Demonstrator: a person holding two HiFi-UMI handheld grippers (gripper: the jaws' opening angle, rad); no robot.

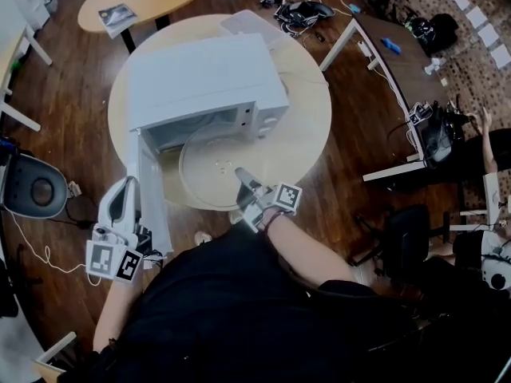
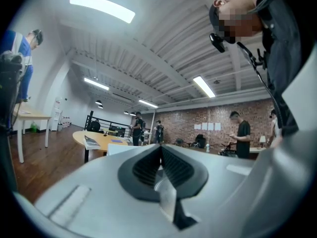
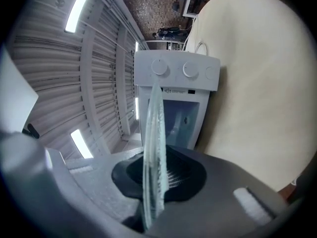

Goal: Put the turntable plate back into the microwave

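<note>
The right tongs (image 1: pixel 242 175) (image 3: pixel 157 167) are clamped on the near rim of the round clear glass turntable plate (image 1: pixel 211 162) (image 3: pixel 153 133). They hold it roughly flat over the round beige desk (image 1: pixel 307 126) (image 3: pixel 257 83). The plate sits just in front of the open cavity of the white box-shaped microwave (image 1: pixel 200 78) (image 3: pixel 178 73), its far edge close to the opening. The microwave's white door (image 1: pixel 152 190) swings out toward the near left. The left tongs (image 1: pixel 124 202) (image 2: pixel 159 165) sit just left of that door, pressed together with nothing between them.
</note>
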